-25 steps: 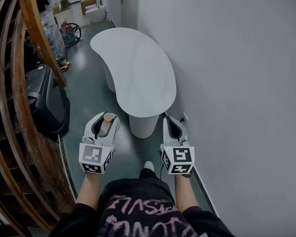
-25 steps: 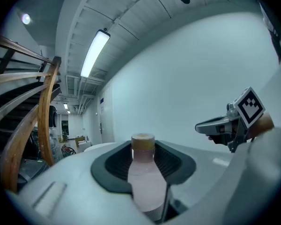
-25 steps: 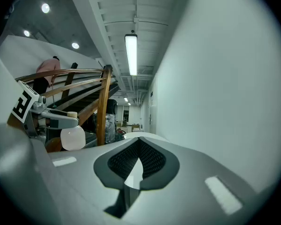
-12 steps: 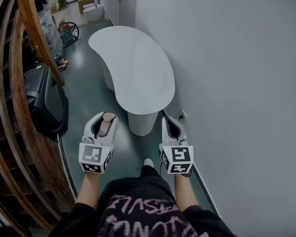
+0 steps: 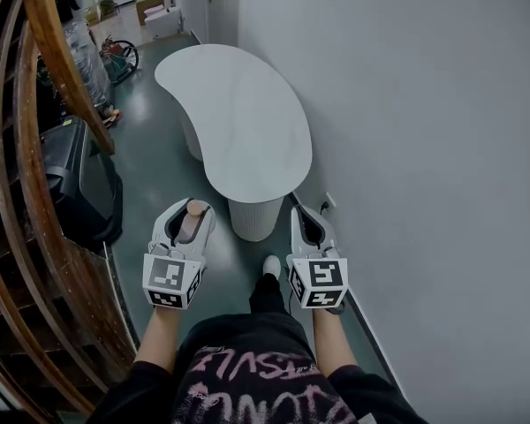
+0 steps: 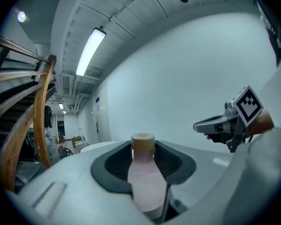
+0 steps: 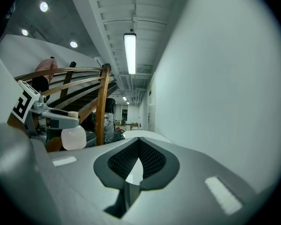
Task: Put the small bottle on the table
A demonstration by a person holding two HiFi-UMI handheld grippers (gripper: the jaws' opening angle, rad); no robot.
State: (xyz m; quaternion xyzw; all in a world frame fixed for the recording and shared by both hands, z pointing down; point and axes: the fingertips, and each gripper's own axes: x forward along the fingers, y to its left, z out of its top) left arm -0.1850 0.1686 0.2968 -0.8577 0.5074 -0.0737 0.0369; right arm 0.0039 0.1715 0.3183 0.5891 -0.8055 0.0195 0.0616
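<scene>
The left claw [image 5: 187,217] clamps the small bottle [image 6: 143,172], pale pink with a tan cap. The right claw [image 5: 306,223] is narrow, tips together, empty. A white kidney-shaped bench [image 5: 238,113] stands ahead.

table [image 5: 238,113] ahead, between staircase [image 5: 37,193] and wall [image 5: 415,148]

The bottle [image 6: 144,182] between the left fingers [image 5: 164,225] is pale pink with a tan cap. The fingers are white with black ribbed pads, and the cubes on the left gripper [image 5: 187,208] and right gripper [image 5: 302,212] carry black-and-white square markers. Ahead of the fingers the tabletop [image 5: 238,122] is plain white over a dark grey-green floor [image 5: 155,166]; left of them the railing [image 5: 71,69] is brown wood.
</scene>
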